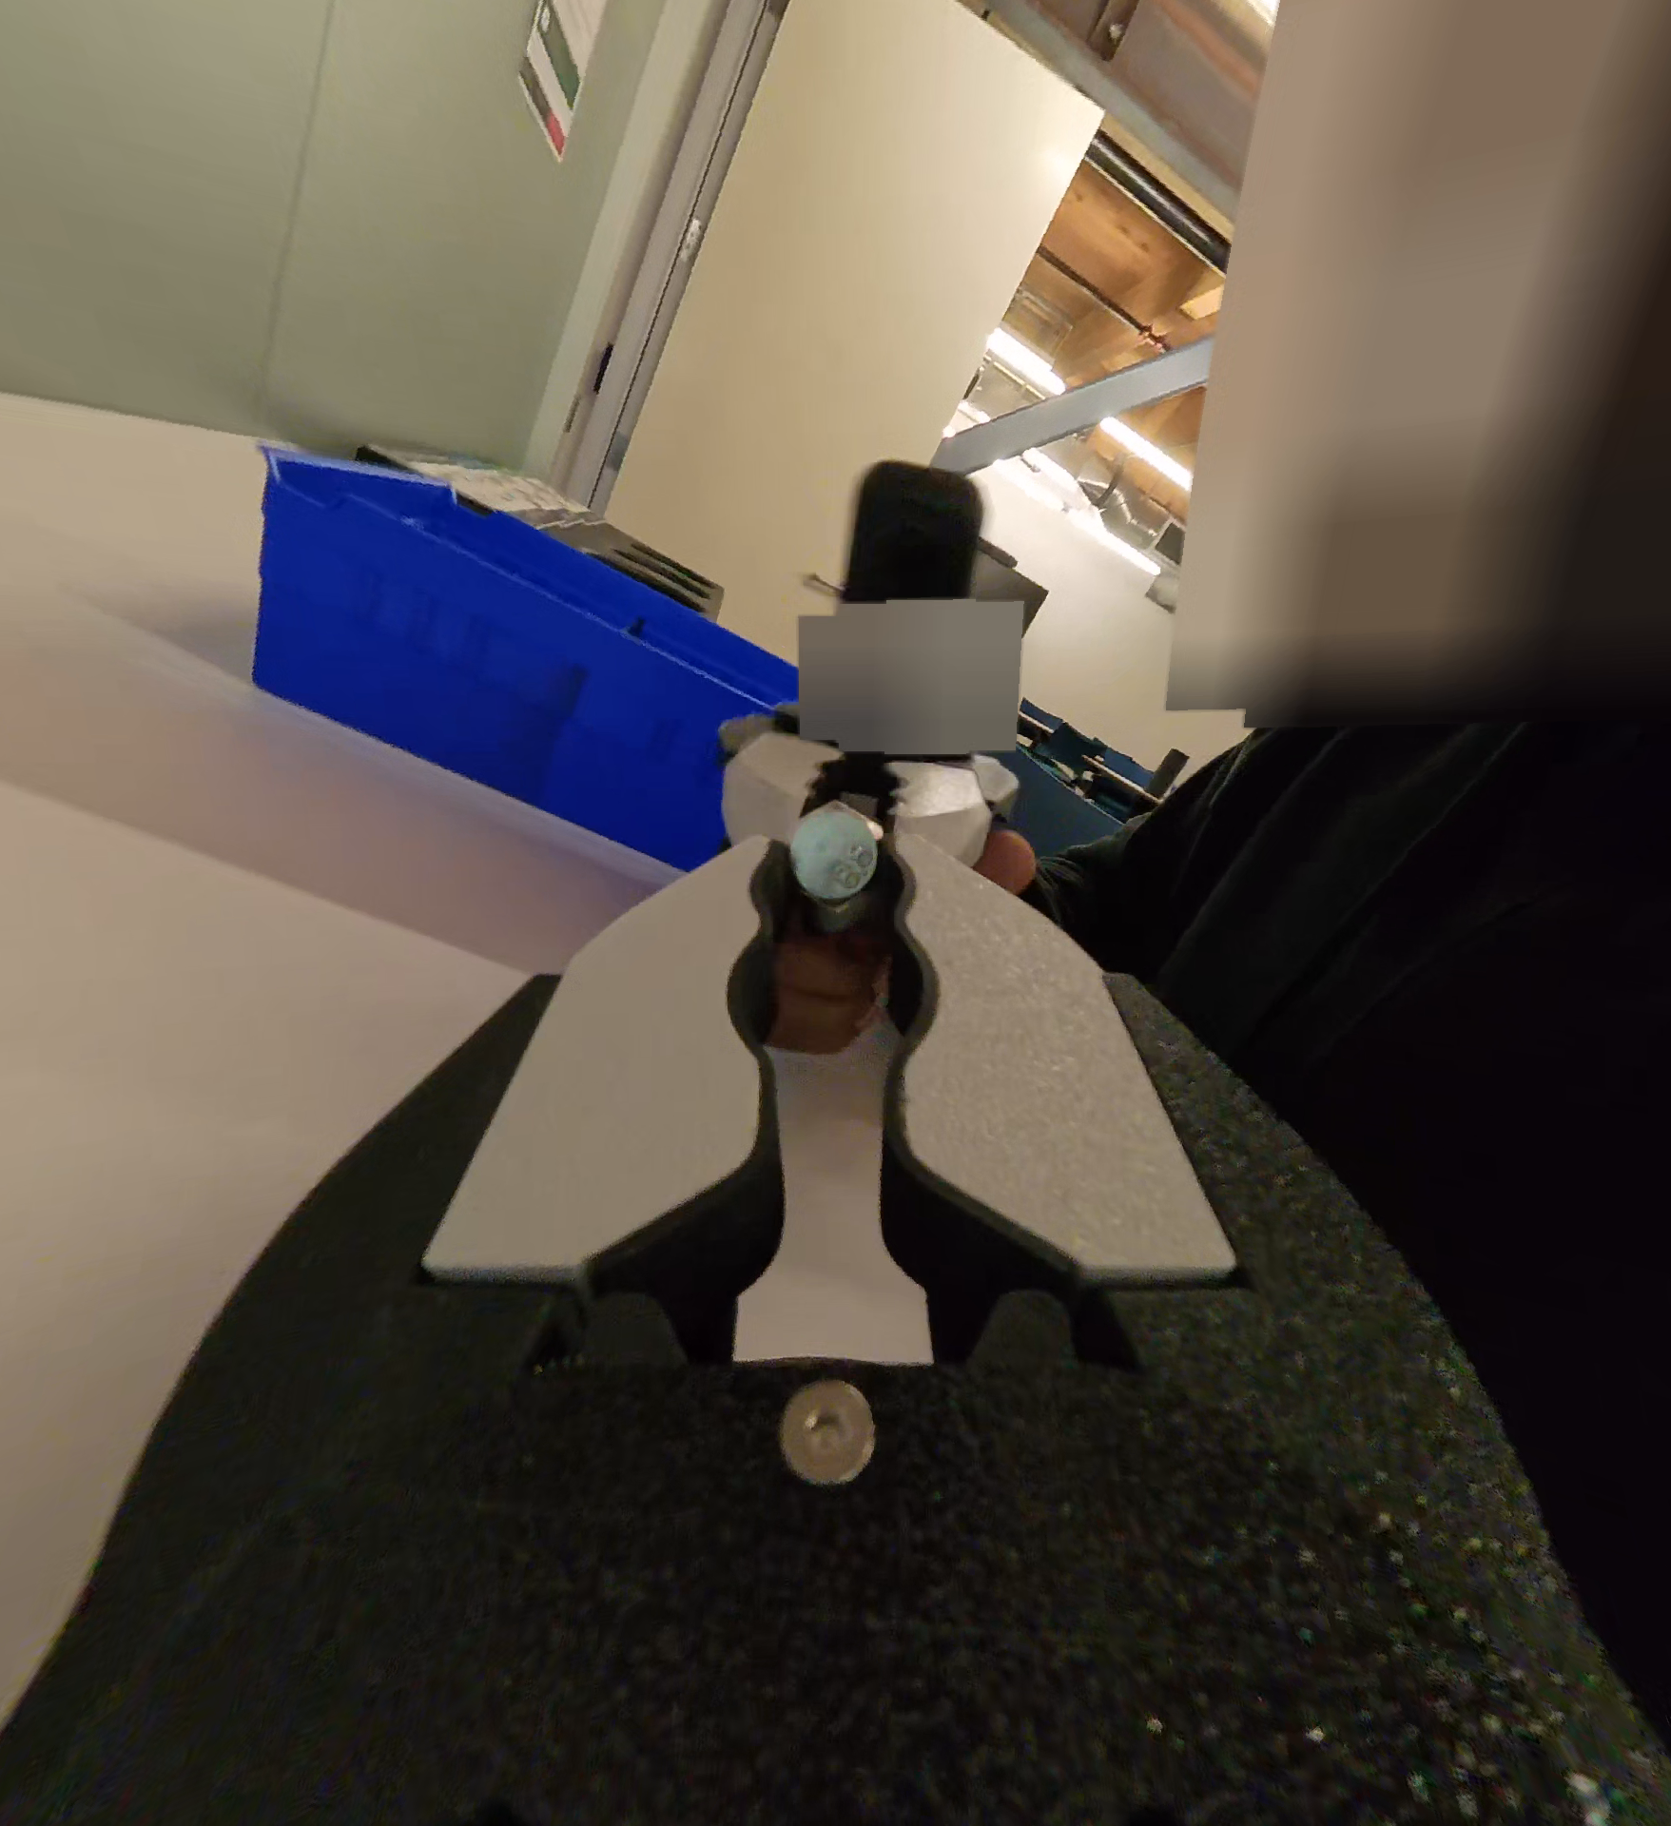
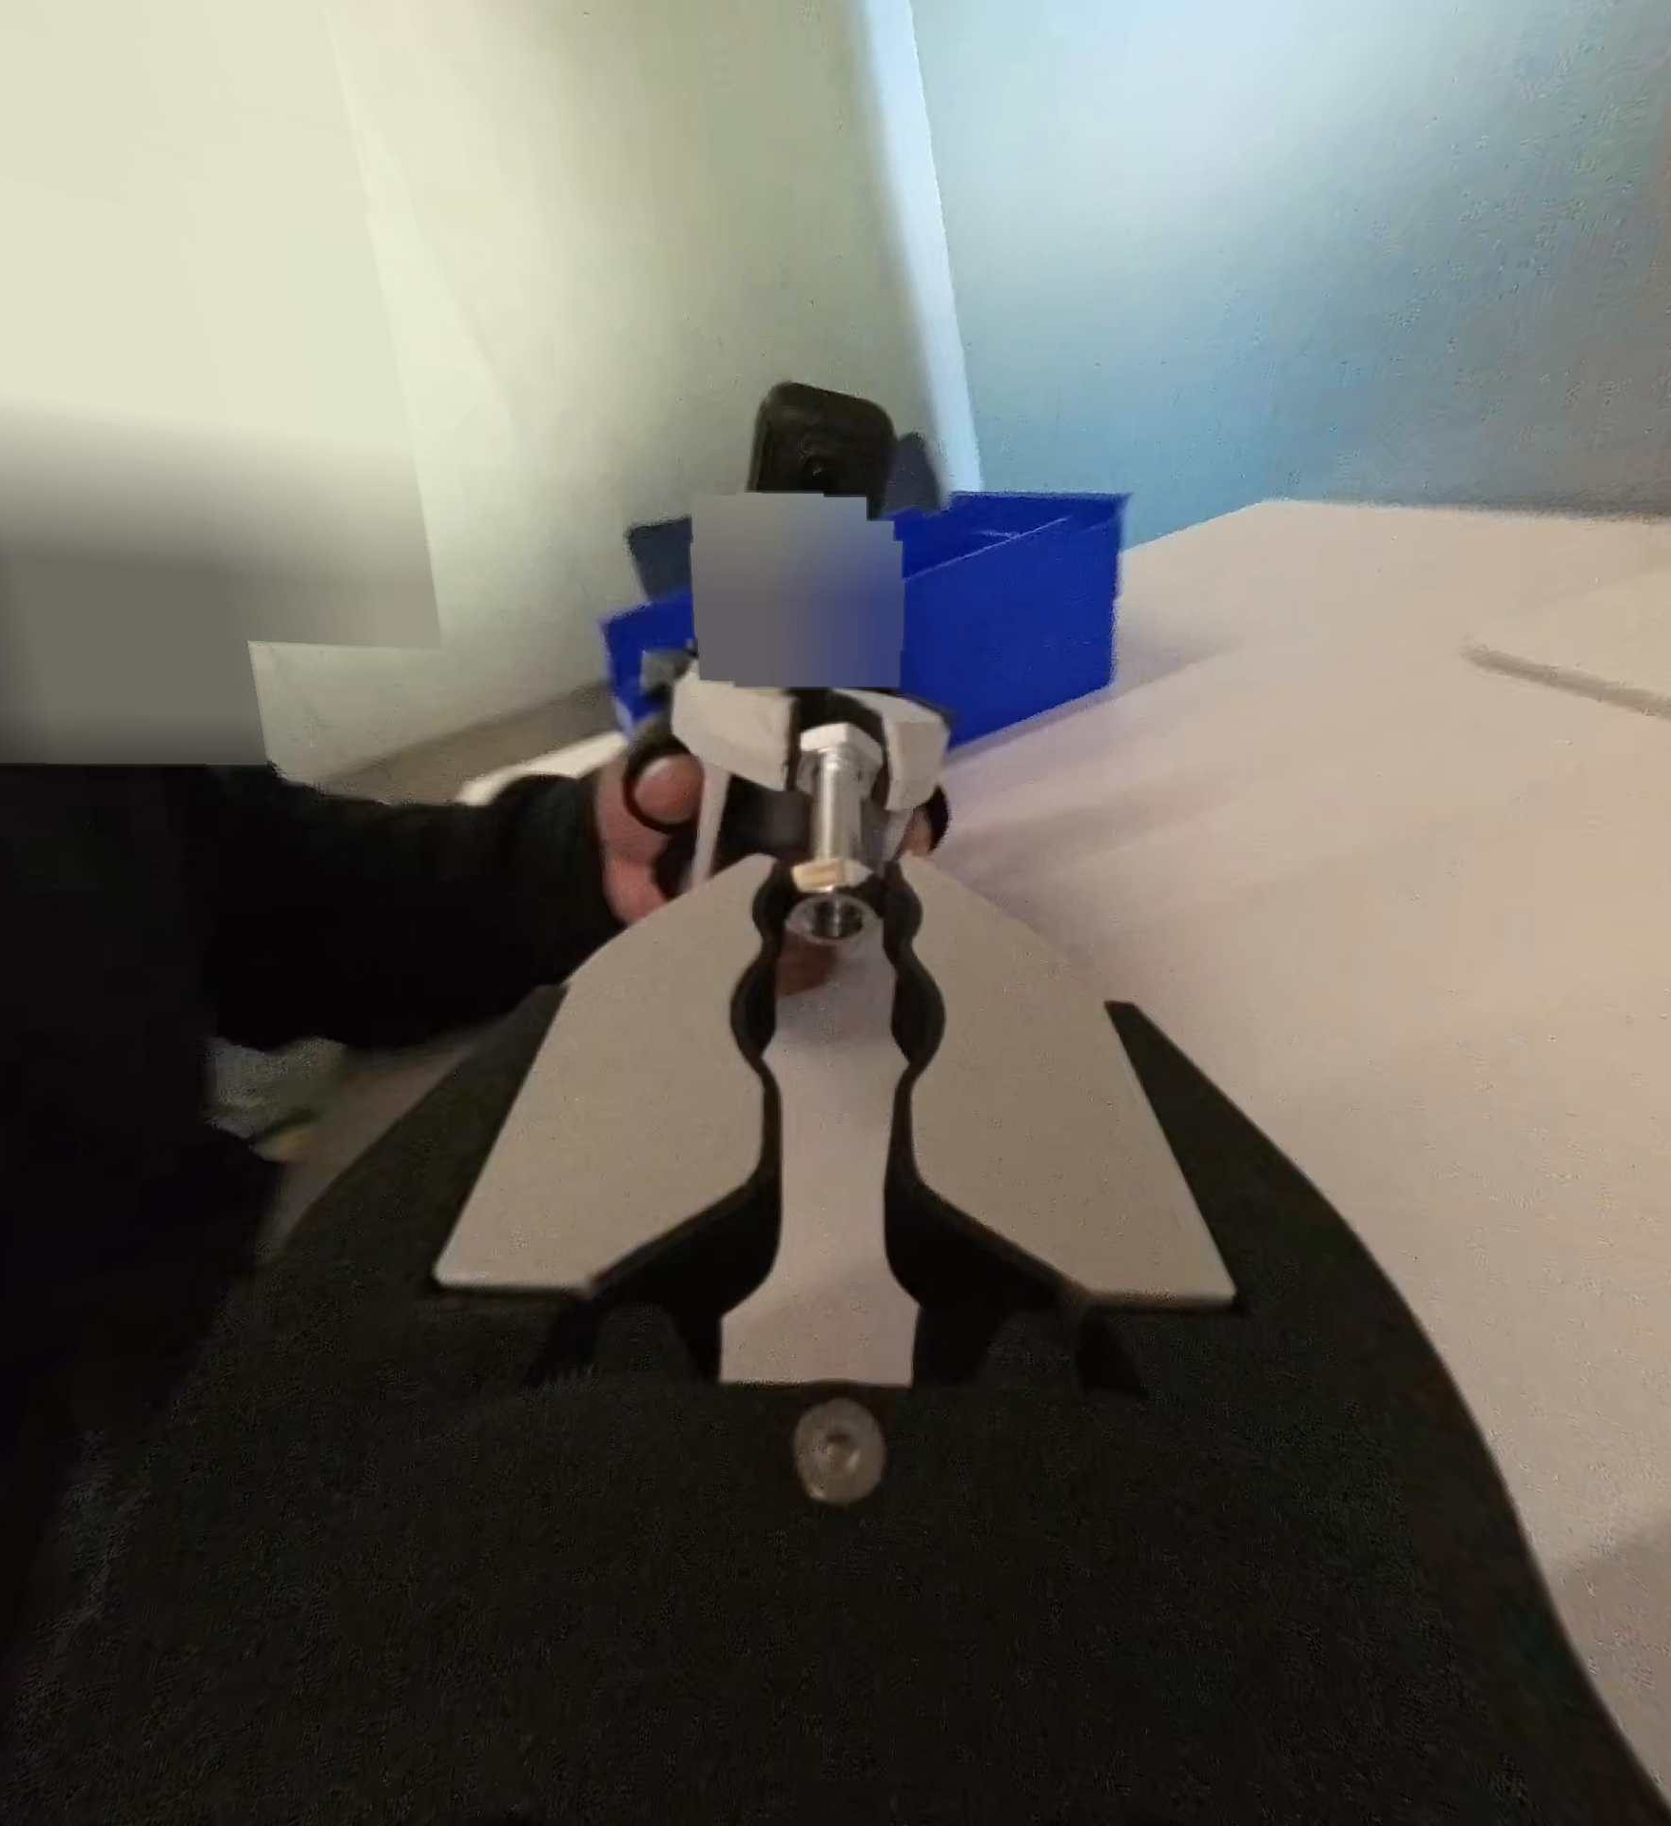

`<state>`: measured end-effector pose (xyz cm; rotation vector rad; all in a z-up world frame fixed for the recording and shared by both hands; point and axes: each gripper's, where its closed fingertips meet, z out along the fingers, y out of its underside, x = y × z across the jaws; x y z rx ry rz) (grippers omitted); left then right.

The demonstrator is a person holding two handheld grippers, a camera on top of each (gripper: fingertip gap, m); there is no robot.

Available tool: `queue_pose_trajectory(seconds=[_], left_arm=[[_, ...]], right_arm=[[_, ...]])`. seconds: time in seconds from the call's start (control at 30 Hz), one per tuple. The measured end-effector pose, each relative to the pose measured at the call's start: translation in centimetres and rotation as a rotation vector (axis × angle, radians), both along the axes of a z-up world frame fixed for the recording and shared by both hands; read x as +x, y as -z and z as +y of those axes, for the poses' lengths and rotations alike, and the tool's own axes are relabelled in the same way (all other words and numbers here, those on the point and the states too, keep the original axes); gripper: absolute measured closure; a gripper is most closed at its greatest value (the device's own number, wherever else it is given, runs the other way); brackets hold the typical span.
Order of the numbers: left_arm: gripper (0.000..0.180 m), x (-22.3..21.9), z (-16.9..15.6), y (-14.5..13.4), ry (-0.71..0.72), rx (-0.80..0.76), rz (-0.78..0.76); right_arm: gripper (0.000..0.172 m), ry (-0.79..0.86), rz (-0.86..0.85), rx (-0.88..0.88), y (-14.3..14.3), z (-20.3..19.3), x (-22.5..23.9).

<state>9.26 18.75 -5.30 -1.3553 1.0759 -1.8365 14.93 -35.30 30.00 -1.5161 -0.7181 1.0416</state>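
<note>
Pale tabletop underneath, blue bin at ten o'clock of the left gripper, cream wall behind. Left gripper pinching a bolt by its head, pads pressed on either side. Right gripper clamped on a silver hex nut at its fingertips, the bolt's shank reaching toward it from twelve o'clock. Nut sitting at the tip of the shank. Opposite gripper seen head-on in each wrist view, a hand on its handle, dark sleeve at nine o'clock.
</note>
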Motion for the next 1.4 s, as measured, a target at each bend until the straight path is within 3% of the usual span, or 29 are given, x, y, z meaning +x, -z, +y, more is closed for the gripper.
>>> queue_pose_trajectory(seconds=[0.23, 0.53, 0.63, 0.73, 0.87, 0.97, 1.07, 1.23, 1.4], left_arm=[[0.164, 0.1, 0.3, 0.8, 0.055, -0.242, 0.035], [0.164, -0.1, 0.9, 0.2, 0.087, -0.466, -0.04], [0.164, -0.3, 1.4, 0.0, 0.039, -0.391, -0.054], [0.164, -0.2, 1.5, 0.6, -0.012, -0.258, 0.014], [0.163, -0.4, 1.7, 1.0, -0.043, -0.19, 0.054], [0.163, -0.6, 1.9, 0.9, -0.04, -0.203, 0.043], [0.163, -0.5, 1.8, 0.9, -0.034, -0.204, 0.043], [0.163, -0.2, 1.3, 1.1, -0.026, -0.166, 0.068], [0.164, -0.3, 1.0, 1.1, -0.023, -0.114, 0.093]], right_arm=[[0.154, 0.356, -0.751, 0.992, 0.9, 0.5, 0.2], [0.154, 0.529, -0.865, 1.213, -0.9, 0.9, 1.7], [0.154, 0.576, -0.789, 1.112, -2.2, 1.2, 3.0], [0.154, 0.673, -0.668, 0.975, -6.0, 0.8, 5.5], [0.154, 0.838, -0.739, 0.621, -8.5, 0.4, 15.2], [0.153, 0.855, -0.833, 0.139, -4.0, -1.3, 24.3], [0.153, 0.834, -0.968, -0.175, 1.9, -3.5, 29.9], [0.152, 0.711, -1.054, -0.433, 7.7, -4.5, 30.7], [0.152, 0.67, -1.123, -0.542, 9.2, -4.6, 31.4]])
